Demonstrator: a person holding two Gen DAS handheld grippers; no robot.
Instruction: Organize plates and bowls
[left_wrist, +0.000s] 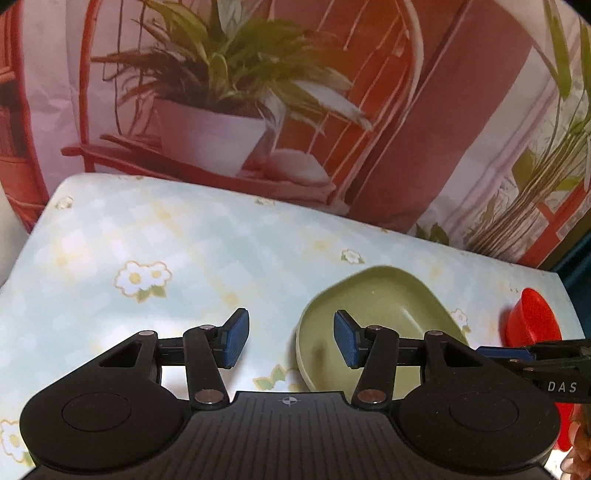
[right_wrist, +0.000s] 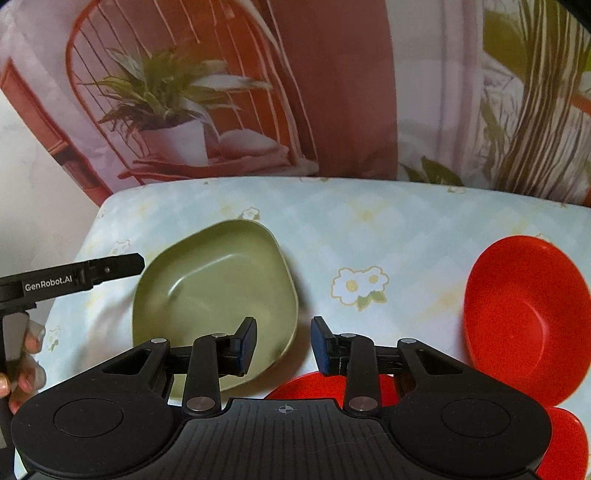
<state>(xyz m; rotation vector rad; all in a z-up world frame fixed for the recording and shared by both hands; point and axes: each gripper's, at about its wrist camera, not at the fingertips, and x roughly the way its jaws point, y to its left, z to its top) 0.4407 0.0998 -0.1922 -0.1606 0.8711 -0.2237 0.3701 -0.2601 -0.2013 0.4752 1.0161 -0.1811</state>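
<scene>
A green squarish bowl (left_wrist: 380, 317) (right_wrist: 218, 295) sits on the flowered tablecloth. A red bowl (right_wrist: 524, 317) lies tilted at the right; it shows at the right edge of the left wrist view (left_wrist: 532, 317). A red plate (right_wrist: 332, 386) lies under my right gripper, with another red piece (right_wrist: 565, 443) at the lower right. My left gripper (left_wrist: 291, 339) is open and empty, its right finger over the green bowl's near rim. My right gripper (right_wrist: 283, 346) is open and empty, straddling the green bowl's right rim; its left finger is over the bowl.
The table (left_wrist: 184, 240) is covered by a pale checked cloth with daisies. A printed backdrop (right_wrist: 258, 92) of a chair and plants hangs right behind its far edge. The other gripper shows in each view (left_wrist: 535, 363) (right_wrist: 74, 277).
</scene>
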